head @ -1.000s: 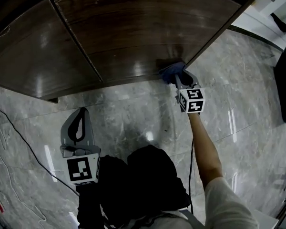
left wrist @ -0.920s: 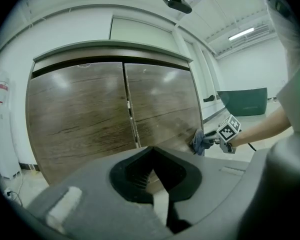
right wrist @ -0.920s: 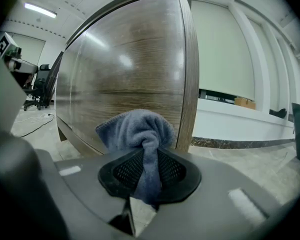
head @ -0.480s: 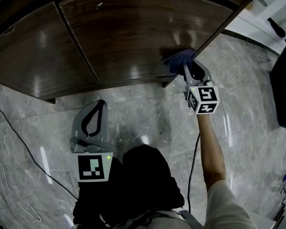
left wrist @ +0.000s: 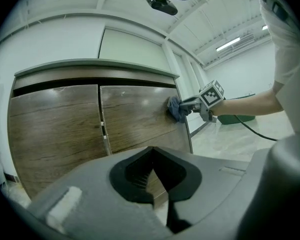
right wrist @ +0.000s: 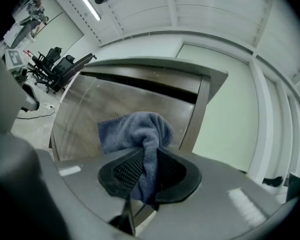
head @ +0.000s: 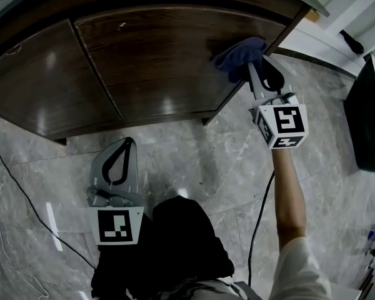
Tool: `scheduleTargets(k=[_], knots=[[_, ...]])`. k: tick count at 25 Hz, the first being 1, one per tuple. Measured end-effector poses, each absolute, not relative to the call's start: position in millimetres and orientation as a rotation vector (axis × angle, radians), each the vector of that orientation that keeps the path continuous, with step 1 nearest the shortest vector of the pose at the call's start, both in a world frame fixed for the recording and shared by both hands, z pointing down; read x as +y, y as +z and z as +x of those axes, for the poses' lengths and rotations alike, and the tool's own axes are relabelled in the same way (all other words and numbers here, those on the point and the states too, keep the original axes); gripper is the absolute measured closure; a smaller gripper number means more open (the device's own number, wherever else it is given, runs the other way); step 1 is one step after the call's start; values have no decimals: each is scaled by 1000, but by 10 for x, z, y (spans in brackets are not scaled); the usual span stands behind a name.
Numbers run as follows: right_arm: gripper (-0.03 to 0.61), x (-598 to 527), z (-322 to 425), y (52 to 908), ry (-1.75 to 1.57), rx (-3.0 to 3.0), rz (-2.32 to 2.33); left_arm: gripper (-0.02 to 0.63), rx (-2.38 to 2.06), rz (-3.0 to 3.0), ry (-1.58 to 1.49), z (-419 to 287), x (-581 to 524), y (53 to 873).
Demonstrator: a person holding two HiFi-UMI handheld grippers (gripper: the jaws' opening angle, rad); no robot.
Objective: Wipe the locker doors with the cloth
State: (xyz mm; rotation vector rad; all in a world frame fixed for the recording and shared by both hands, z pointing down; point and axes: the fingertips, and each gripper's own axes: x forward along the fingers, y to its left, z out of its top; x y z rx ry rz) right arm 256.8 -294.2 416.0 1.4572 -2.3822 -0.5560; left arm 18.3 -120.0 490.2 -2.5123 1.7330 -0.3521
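Note:
The locker has two dark wood doors, a left door [head: 37, 80] and a right door [head: 162, 55]. A blue cloth [head: 237, 55] is pressed against the right door near its upper right corner. My right gripper [head: 253, 69] is shut on it, and the cloth [right wrist: 135, 131] bunches out from between the jaws. From the left gripper view the cloth [left wrist: 174, 108] and right gripper [left wrist: 190, 106] sit at the right door's [left wrist: 135, 119] right edge. My left gripper [head: 129, 142] hangs low in front of the doors, jaws shut with nothing between them, apart from the locker.
The floor is grey marble tile [head: 194, 149]. A thin black cable [head: 25, 192] runs along the left, and another cable [head: 259, 217] hangs under the right arm. A dark object [head: 365, 117] stands at the right. White wall panels [head: 325, 36] adjoin the locker. Office chairs [right wrist: 55, 64] stand far left.
The right gripper has slid the cloth up the right door, from its lower edge to near its top right corner. The left gripper has drifted slightly up and toward the doors.

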Motion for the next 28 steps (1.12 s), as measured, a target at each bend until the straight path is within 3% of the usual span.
scheduleTargets(k=[5, 10, 18, 28], knots=[[502, -2923, 2373, 3513, -696, -2409, 1454, 611, 1739, -2517, -323, 195, -1185, 4802], [502, -2916, 2337, 3554, -677, -2451, 1483, 611, 1766, -2509, -321, 122, -1158, 4820], [503, -2875, 2277, 4226, -562, -2507, 1486, 611, 1803, -2481, -363, -32, -1131, 4909], [503, -2779, 1879, 5890, -397, -2448, 1285, 611, 1843, -2440, -383, -218, -1106, 4964]])
